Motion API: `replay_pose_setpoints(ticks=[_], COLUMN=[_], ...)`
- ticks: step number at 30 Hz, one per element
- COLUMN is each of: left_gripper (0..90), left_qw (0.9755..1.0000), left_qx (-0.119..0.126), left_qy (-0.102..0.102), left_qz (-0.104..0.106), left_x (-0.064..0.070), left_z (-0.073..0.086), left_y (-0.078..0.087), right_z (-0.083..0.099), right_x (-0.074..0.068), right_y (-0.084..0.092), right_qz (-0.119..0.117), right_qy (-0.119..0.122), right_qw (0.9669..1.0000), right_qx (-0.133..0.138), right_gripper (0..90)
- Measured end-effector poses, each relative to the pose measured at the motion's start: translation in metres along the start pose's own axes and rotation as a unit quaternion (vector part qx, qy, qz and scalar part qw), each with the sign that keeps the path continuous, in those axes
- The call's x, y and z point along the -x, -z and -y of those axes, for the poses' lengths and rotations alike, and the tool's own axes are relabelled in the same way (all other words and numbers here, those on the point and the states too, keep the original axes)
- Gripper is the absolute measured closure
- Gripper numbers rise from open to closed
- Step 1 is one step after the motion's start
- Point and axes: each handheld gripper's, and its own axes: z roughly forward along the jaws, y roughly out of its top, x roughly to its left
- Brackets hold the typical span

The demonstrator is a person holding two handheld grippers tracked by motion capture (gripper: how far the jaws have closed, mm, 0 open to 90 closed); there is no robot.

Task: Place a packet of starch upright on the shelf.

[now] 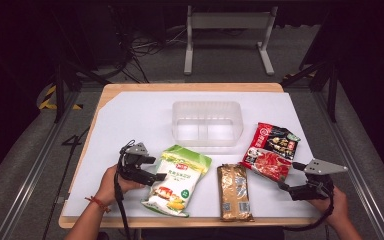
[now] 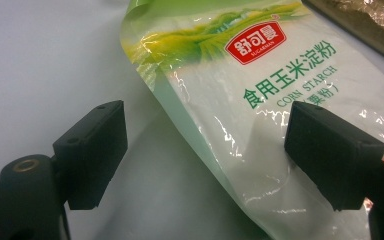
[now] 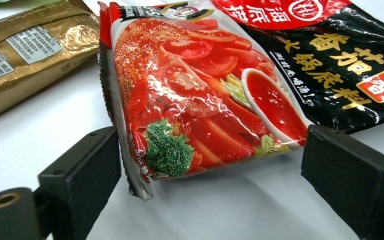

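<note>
The left claw (image 1: pixel 156 176) stood wide open, gripping nothing; the corn starch bag (image 1: pixel 178 179) lay flat on the desk (image 1: pixel 130 115), its left edge between the jaws. Right of it lay a gold pouch (image 1: pixel 235 191). The right claw (image 1: pixel 281 184) was likewise open and empty, the red hotpot packet (image 1: pixel 270 150) just ahead, its near end between the jaws.

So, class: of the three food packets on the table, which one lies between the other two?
The gold packet: plain metallic foil, flanked by the green-and-white corn starch bag and the red-and-black soup base packet.
</note>
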Motion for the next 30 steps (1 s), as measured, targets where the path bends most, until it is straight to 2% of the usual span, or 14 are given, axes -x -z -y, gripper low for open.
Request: replay_pose_setpoints(ticks=[5, 8, 14, 17, 19, 20, 21, 22, 23, 24, 25, 26, 28, 30], left_gripper=[17.9, 17.5, 16.4, 18.3, 25.9, 36.3, 44.6, 47.2, 47.2, 61.3, 67.7, 67.7, 80.0, 83.0], left_qw=[0.9998, 0.9988, 0.9969, 0.9972, 0.9977, 0.9962, 0.9963, 0.9963, 0.9970, 0.9972, 0.9972, 0.9971, 0.9970, 0.9974], left_qx=[-0.008, -0.014, -0.026, -0.028, -0.021, -0.020, -0.024, -0.024, -0.025, -0.020, -0.020, -0.016, -0.009, -0.002], left_qy=[0.007, 0.023, 0.005, 0.002, 0.002, -0.003, -0.012, -0.012, -0.015, -0.024, -0.024, -0.025, -0.031, -0.035], left_qz=[0.018, 0.040, 0.074, 0.069, 0.065, 0.084, 0.082, 0.082, 0.071, 0.069, 0.069, 0.071, 0.070, 0.063], left_x=[-0.005, -0.009, -0.009, -0.006, -0.006, -0.005, -0.004, -0.004, -0.002, -0.001, -0.001, -0.002, -0.001, 0.002], left_z=[-0.006, -0.008, -0.019, -0.025, -0.026, -0.027, -0.028, -0.028, -0.029, -0.029, -0.029, -0.027, -0.027, -0.027], left_y=[-0.008, -0.013, -0.024, -0.029, -0.031, -0.033, -0.035, -0.035, -0.036, -0.035, -0.035, -0.034, -0.031, -0.027], right_z=[0.000, 0.000, 0.000, 0.000, 0.000, 0.000, 0.000, 0.000, 0.000, 0.000, 0.000, 0.000, 0.000, 0.000], right_x=[0.000, 0.000, -0.002, -0.002, -0.002, -0.002, -0.002, -0.002, -0.002, -0.002, -0.002, -0.003, -0.003, -0.003], right_y=[-0.001, -0.001, -0.002, -0.003, -0.003, -0.003, -0.004, -0.004, -0.004, -0.004, -0.004, -0.004, -0.004, -0.004], right_qz=[0.000, -0.001, 0.001, 0.002, 0.002, 0.001, 0.001, 0.002, 0.002, 0.002, 0.002, 0.002, 0.002, 0.003], right_qy=[0.002, 0.003, 0.009, 0.011, 0.012, 0.011, 0.012, 0.013, 0.013, 0.014, 0.014, 0.015, 0.017, 0.016], right_qw=[1.0000, 1.0000, 0.9999, 0.9999, 0.9998, 0.9998, 0.9998, 0.9998, 0.9998, 0.9997, 0.9997, 0.9997, 0.9996, 0.9996], right_qx=[-0.003, -0.004, -0.010, -0.013, -0.013, -0.015, -0.017, -0.018, -0.018, -0.019, -0.019, -0.021, -0.022, -0.023], right_gripper=[9.5, 9.6, 9.7, 9.7, 9.8, 9.8, 9.9, 10.0, 10.0, 10.3, 10.3, 10.4, 10.5, 10.6])
